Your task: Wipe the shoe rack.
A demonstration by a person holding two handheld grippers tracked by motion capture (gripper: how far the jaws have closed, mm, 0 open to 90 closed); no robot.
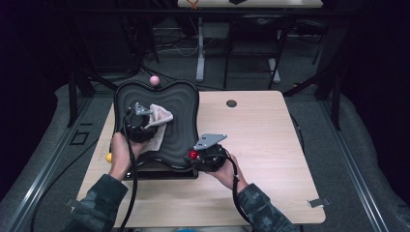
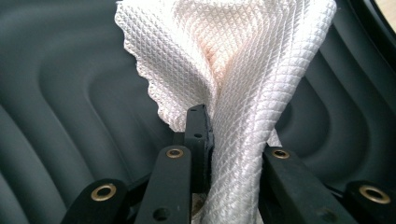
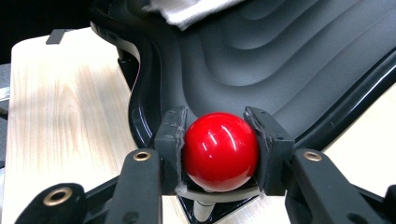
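Two claws engaged: left claw (image 2: 205, 140) pinching white waffle-weave cloth (image 2: 233, 70), right claw (image 3: 219, 154) clamping glossy red ball knob (image 3: 220, 150); wipe ridged black plastic tray (image 1: 183, 106) steadily, probably outward.

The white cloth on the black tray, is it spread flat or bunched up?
Bunched up: the white waffle-weave cloth is pinched in the left claw and rises in folds off the black ridged tray.

A tray (image 1: 183, 104) sits on the table's (image 1: 261, 145) left half — a cloth (image 1: 159, 118) lies in its left part, knobs (image 1: 193, 154) at its corners.
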